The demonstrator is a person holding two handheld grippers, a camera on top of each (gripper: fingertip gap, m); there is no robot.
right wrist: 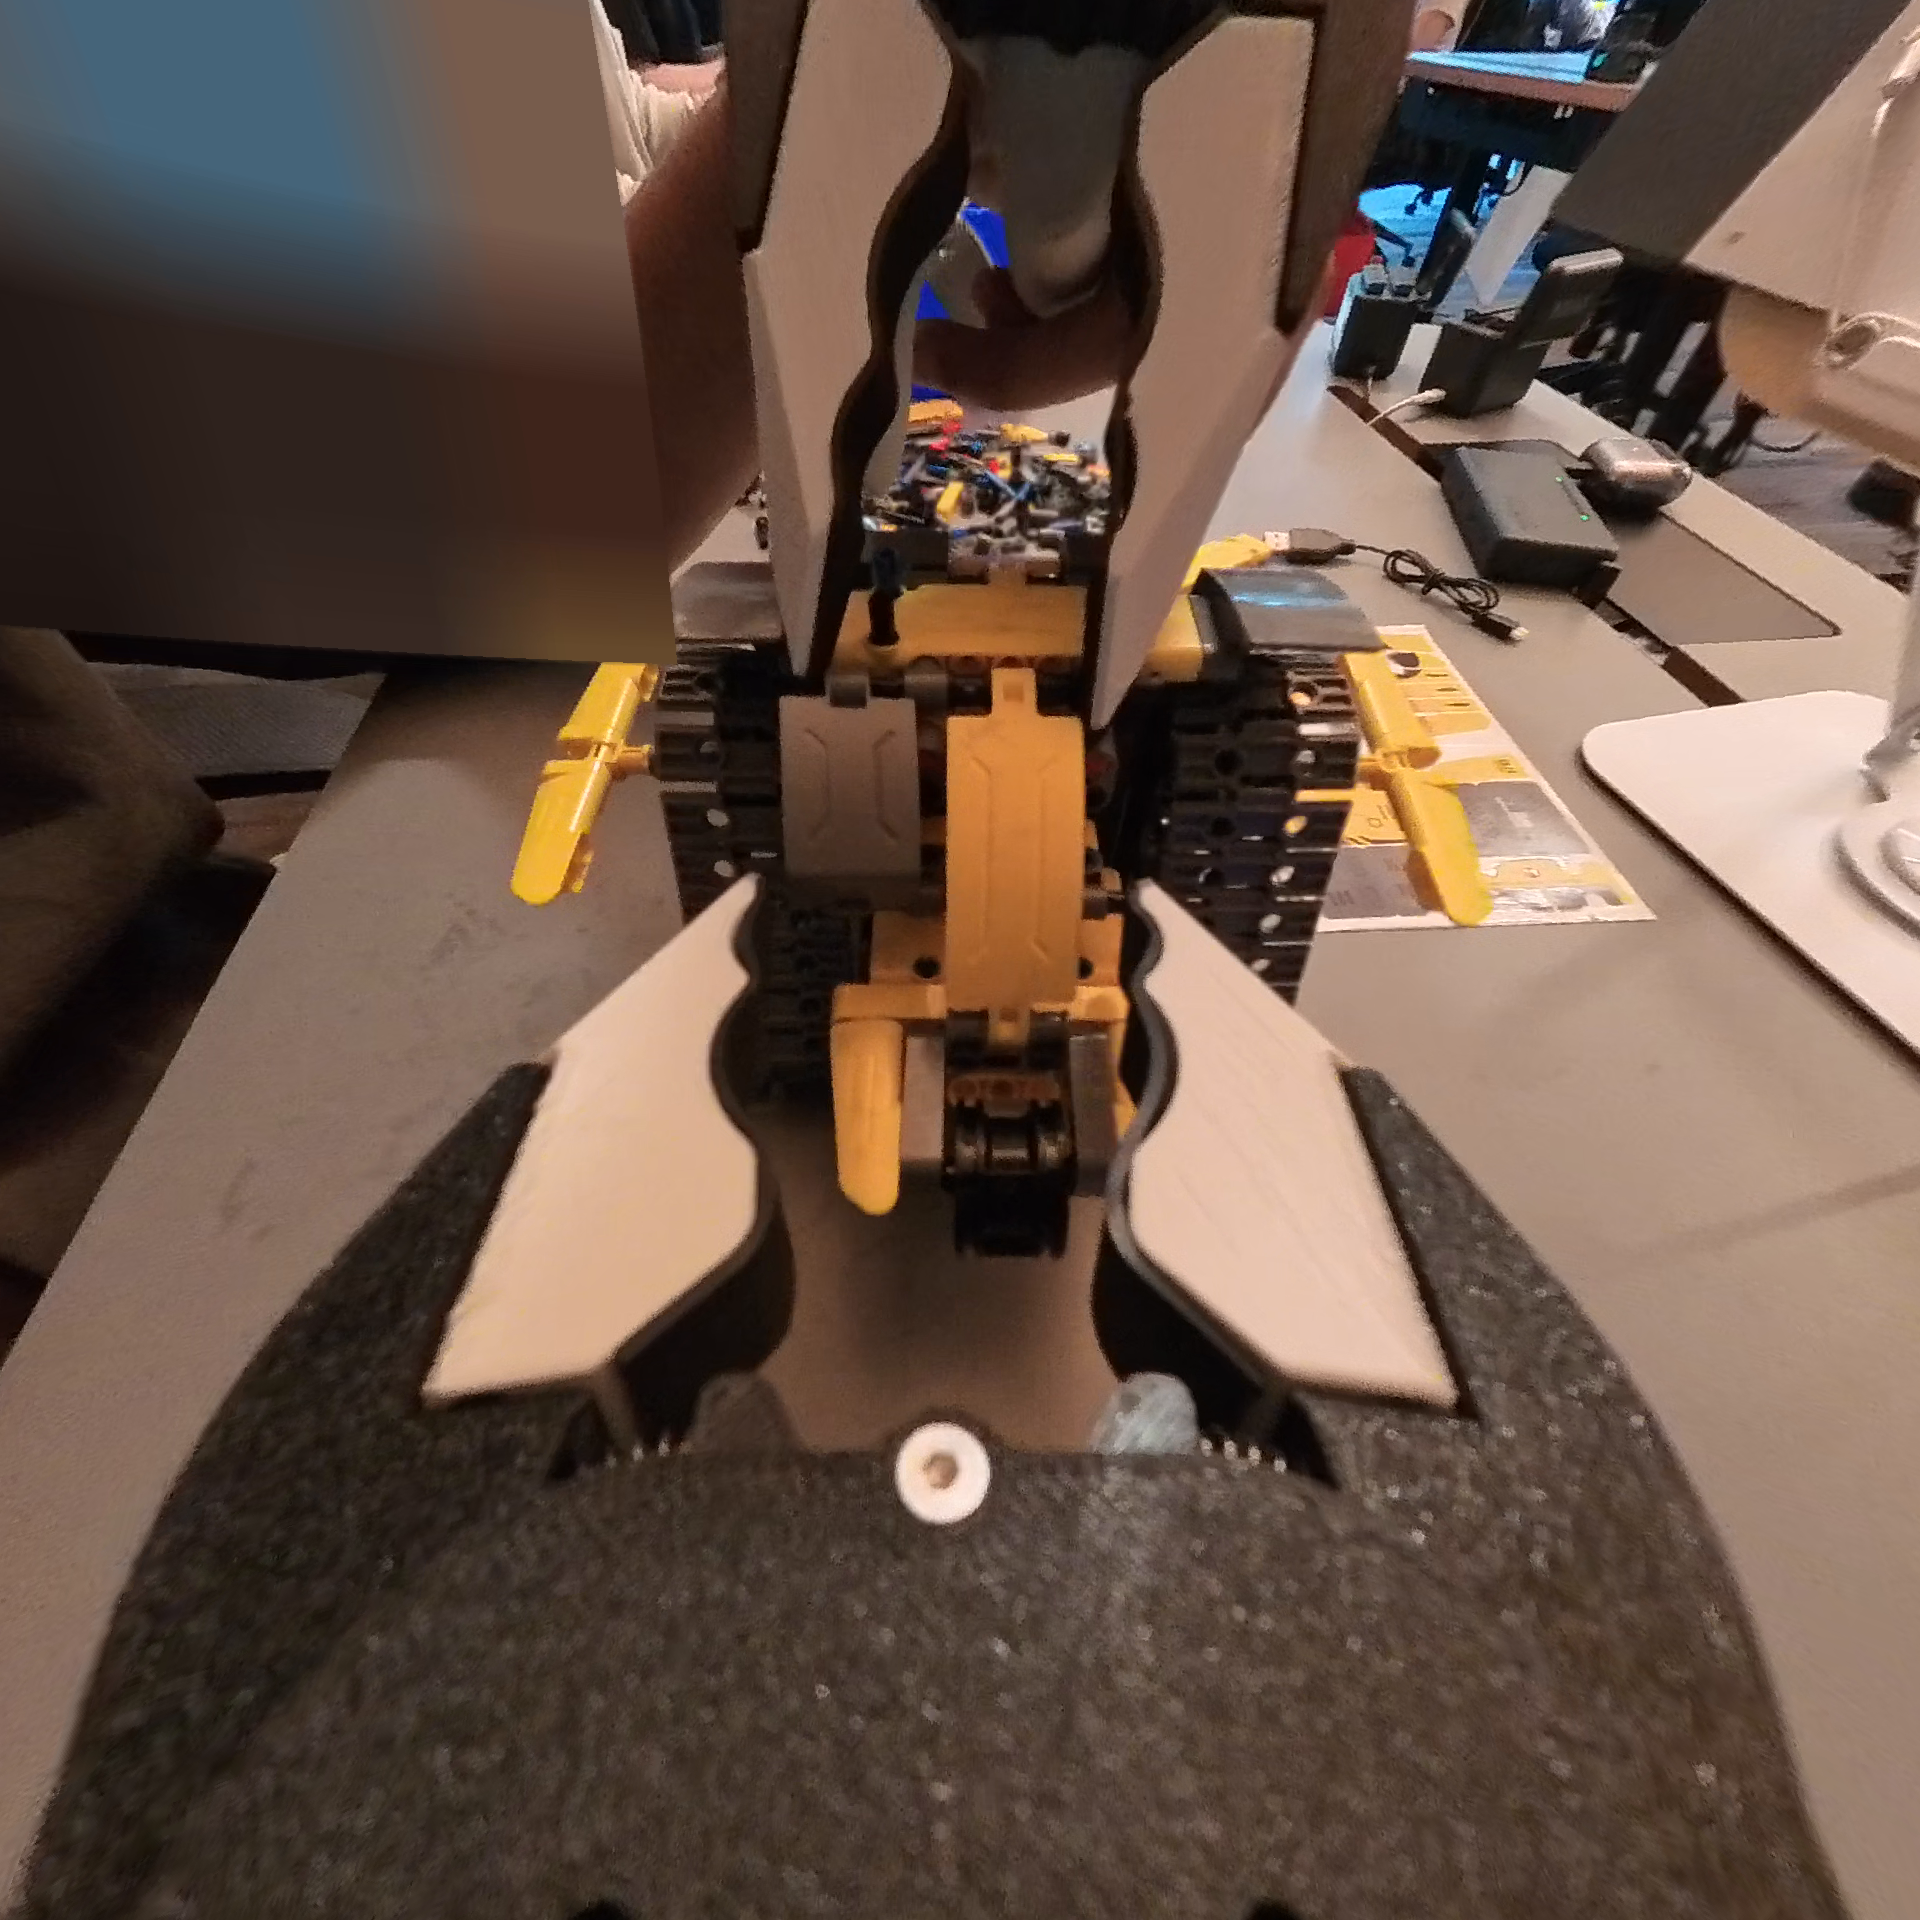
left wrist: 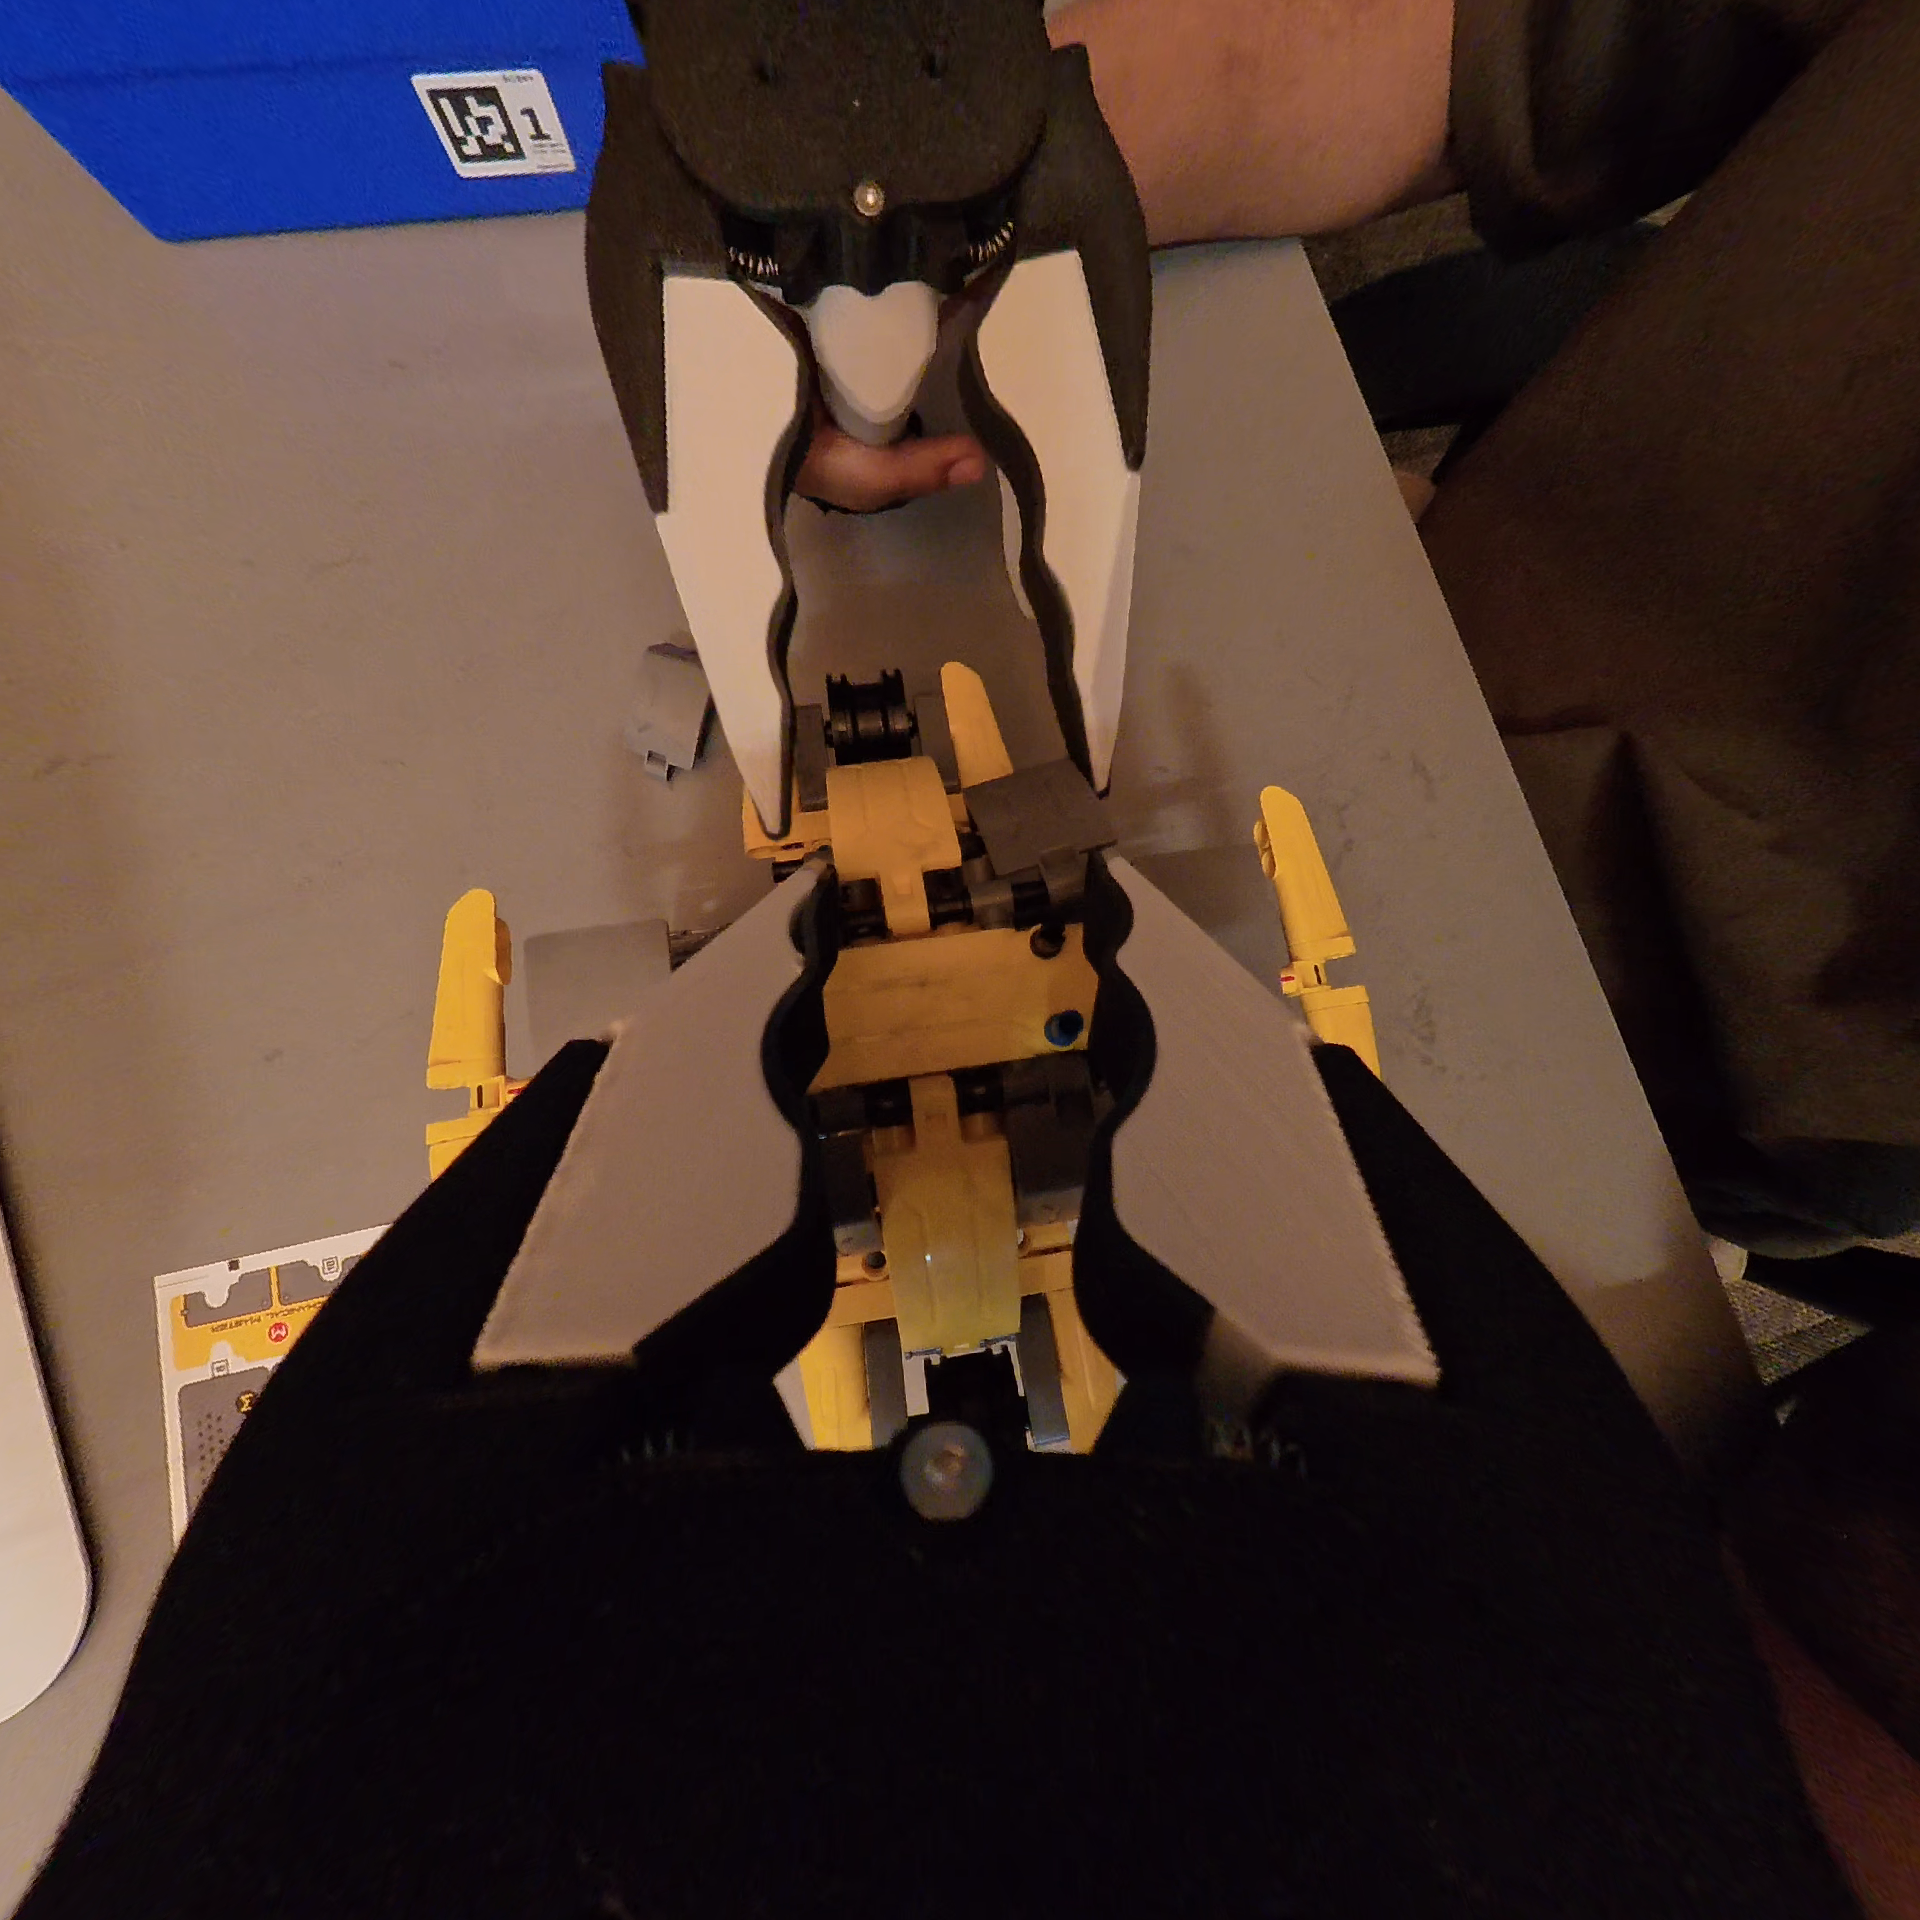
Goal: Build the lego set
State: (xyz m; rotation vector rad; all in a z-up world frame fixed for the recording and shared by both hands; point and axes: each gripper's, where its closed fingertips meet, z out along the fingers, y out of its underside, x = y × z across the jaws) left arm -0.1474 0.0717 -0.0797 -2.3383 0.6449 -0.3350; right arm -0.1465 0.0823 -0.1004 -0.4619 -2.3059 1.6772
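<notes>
A yellow and black brick-built model (left wrist: 951, 997) stands on a grey table (left wrist: 312, 623), caught between two grippers that face each other. The left gripper (left wrist: 951, 883) straddles the model's yellow middle block, its fingers (left wrist: 717, 1049) pressed against both sides, so it is clamped on the model. The right gripper (right wrist: 945, 904) comes from the opposite end; its fingers (right wrist: 1236, 1029) flank the model's yellow curved panel and dark front parts with a gap on each side, so whether it grips or merely brackets the model cannot be told.

In the right wrist view the left gripper (right wrist: 951, 675) descends from above onto the model's far top edge. In the left wrist view the right gripper (left wrist: 935, 810) reaches the model's far end beside a dark grey panel (left wrist: 1039, 821).

Yellow prongs (left wrist: 468, 987) stick out from the model's sides. A sticker sheet (left wrist: 208, 1351) lies on the table to the left, and a blue bin (left wrist: 260, 114) with a square marker sits beyond. A heap of loose bricks (right wrist: 987, 478) lies behind the model; a black charger (right wrist: 1527, 509) and cable (right wrist: 1444, 582) sit farther right.
</notes>
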